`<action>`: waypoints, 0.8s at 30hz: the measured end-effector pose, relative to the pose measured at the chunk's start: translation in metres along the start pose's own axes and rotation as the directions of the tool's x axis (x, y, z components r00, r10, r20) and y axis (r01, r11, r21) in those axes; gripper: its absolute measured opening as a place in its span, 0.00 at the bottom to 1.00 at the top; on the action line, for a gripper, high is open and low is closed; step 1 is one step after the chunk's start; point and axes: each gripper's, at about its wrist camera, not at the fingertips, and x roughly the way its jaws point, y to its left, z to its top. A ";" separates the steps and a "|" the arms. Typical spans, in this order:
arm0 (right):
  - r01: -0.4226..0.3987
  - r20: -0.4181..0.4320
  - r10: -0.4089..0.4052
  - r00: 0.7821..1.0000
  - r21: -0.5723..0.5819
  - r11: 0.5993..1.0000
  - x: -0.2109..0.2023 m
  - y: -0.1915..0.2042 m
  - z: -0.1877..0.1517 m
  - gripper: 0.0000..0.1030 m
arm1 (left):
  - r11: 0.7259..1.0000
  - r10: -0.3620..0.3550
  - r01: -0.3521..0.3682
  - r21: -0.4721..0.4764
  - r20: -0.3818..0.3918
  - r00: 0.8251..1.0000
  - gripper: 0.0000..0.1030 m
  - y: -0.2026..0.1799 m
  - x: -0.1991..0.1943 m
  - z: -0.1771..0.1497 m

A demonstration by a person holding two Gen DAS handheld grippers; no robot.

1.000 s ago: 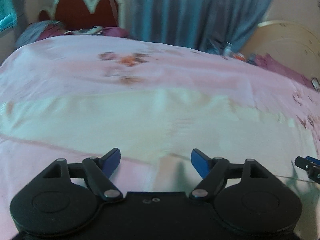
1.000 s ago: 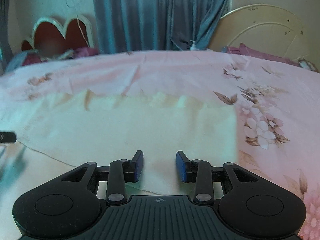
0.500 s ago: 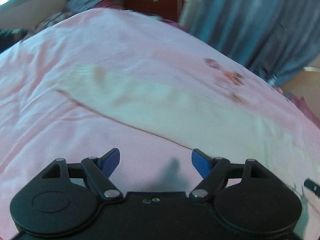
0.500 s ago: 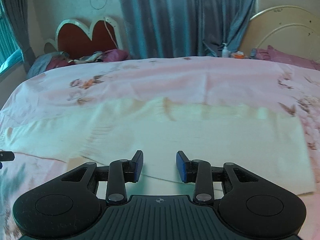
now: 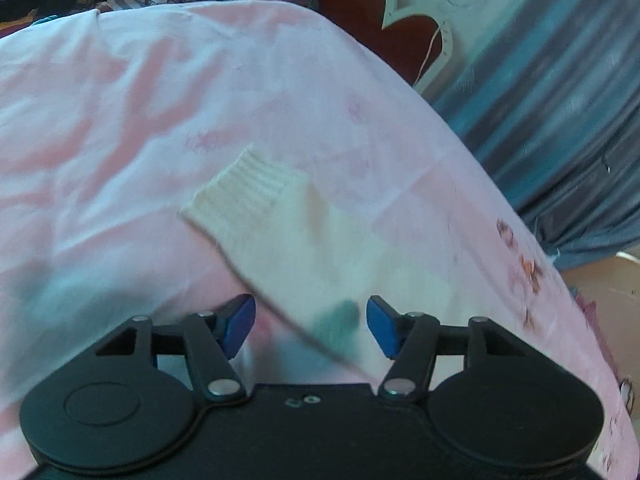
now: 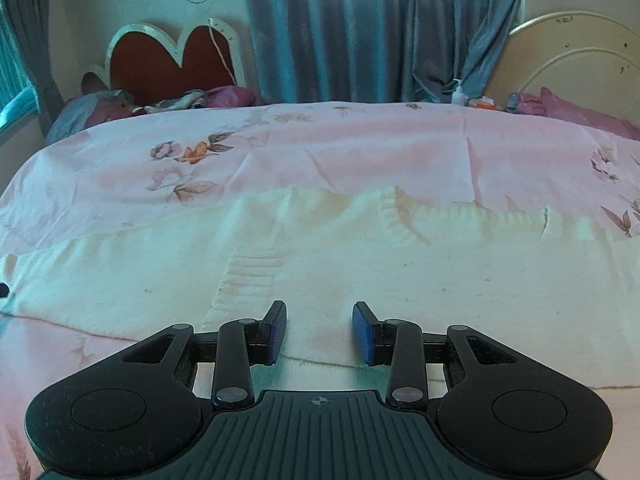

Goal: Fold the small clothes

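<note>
Change since earlier frames: the left gripper (image 5: 311, 326) was swung from the middle of the garment out to its sleeve end, and the view was rolled; the ribbed cuff (image 5: 248, 184), unseen before, was brought ahead of the fingers. The right gripper (image 6: 319, 332) was shifted sideways along the hem, so that the rib panel (image 6: 252, 276) came in front of it.
Meaning for the task: judged to be the approach to a first fold, with the sleeve as the likely part to be taken; no fold was yet made.
Garment: a cream knitted sweater (image 6: 360, 264), spread flat across the bed, one sleeve (image 5: 304, 248) laid out straight to the side.
Surface: fine knit, faint yellowish marks near the neckline, ribbing at cuff and hem; soft and limp by appearance.
Left gripper state: jaws were closing, the sleeve lying between and below the blue pads (image 5: 240, 322), not yet pinched.
Right gripper state: jaws were held partly apart over the near hem, nothing clamped.
Support: a pink floral bedsheet (image 6: 360, 152), lightly creased.
Surroundings: a heart-shaped headboard (image 6: 172, 60), blue curtains (image 6: 360, 28), pillows (image 6: 228, 96) at the far edge.
</note>
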 end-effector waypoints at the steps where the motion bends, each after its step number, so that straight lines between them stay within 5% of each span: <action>1: 0.005 0.002 -0.005 1.000 0.006 1.000 0.002 0.000 0.000 0.35 | 1.000 -0.005 0.005 -0.012 0.017 1.000 0.54 0.000 0.003 0.002; 5: 0.037 -0.001 -0.037 0.999 0.012 0.999 0.010 0.001 -0.002 0.35 | 0.999 0.014 -0.012 -0.038 0.056 0.998 0.12 0.004 0.013 0.006; 7: 0.059 -0.007 -0.059 0.998 -0.033 0.998 0.018 0.006 -0.006 0.35 | 0.999 0.009 -0.006 -0.046 0.070 0.998 0.07 0.005 0.015 0.007; 13: 0.037 0.004 -0.037 0.999 0.030 0.999 0.013 -0.002 0.000 0.36 | 0.996 -0.062 0.053 0.065 0.151 0.987 0.04 -0.019 -0.005 0.004; 16: 0.060 -0.017 -0.061 0.998 -0.043 0.997 0.017 0.003 -0.004 0.36 | 0.979 -0.155 0.129 0.155 0.170 0.973 0.04 -0.050 -0.021 0.001; 24: -0.006 0.060 0.002 0.998 0.064 0.998 -0.021 -0.033 0.000 0.36 | 0.839 -0.418 0.372 0.397 0.032 0.908 0.04 -0.180 -0.043 -0.051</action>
